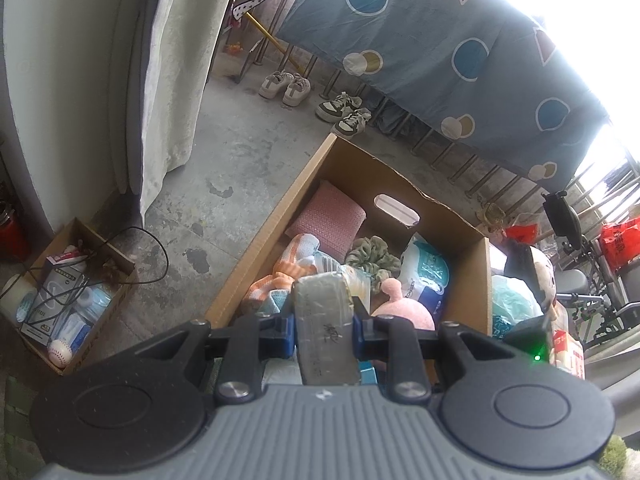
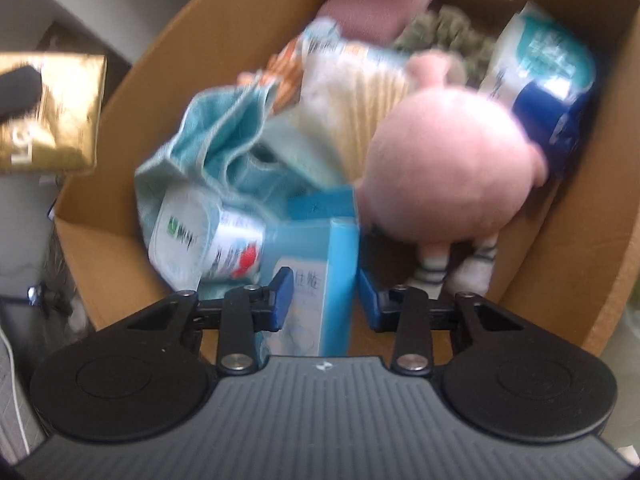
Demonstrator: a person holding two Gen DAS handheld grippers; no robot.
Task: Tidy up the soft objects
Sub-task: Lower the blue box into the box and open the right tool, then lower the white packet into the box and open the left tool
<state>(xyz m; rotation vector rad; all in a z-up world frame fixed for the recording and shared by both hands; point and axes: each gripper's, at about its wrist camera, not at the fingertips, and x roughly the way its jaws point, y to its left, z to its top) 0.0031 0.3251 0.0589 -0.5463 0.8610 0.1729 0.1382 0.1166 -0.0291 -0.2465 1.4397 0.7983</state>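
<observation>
Blue pads line the fingers of the left gripper (image 1: 324, 334), which are closed on a grey foil-wrapped block (image 1: 326, 320) — it is pinched from both sides and held above the near end of the cardboard box (image 1: 280, 200). From the right wrist view the same package appears gold (image 2: 50, 110) at the left edge, outside the box wall.

The right gripper (image 2: 325, 300) is seen with its fingers part open, set around a light blue carton (image 2: 316, 280) that stands upright in the near part of the box. The left pad lies against the carton's side; whether the right pad touches cannot be told, since the picture is blurred.

Just beside the carton, to its right, a pink plush toy (image 2: 452, 180) with striped legs is found, leaning toward the box's right wall. To the carton's left a yogurt cup (image 2: 200, 236) lies on its side, under a teal towel (image 2: 224, 128). Beyond these a packet of cotton swabs (image 2: 360, 92) is seen, then a blue-and-white tissue pack (image 2: 548, 76) against the right wall, a green scrunchie (image 1: 372, 254) and a pink cushion (image 1: 330, 216) at the far end.

On the concrete floor (image 1: 240, 152), well apart to the left, a smaller cardboard box (image 1: 80, 292) of masks is placed — a baseball (image 1: 60, 353) sits in its near corner. Two pairs of sneakers (image 1: 316, 98) are lined up under a hanging blue patterned sheet (image 1: 440, 52).
</observation>
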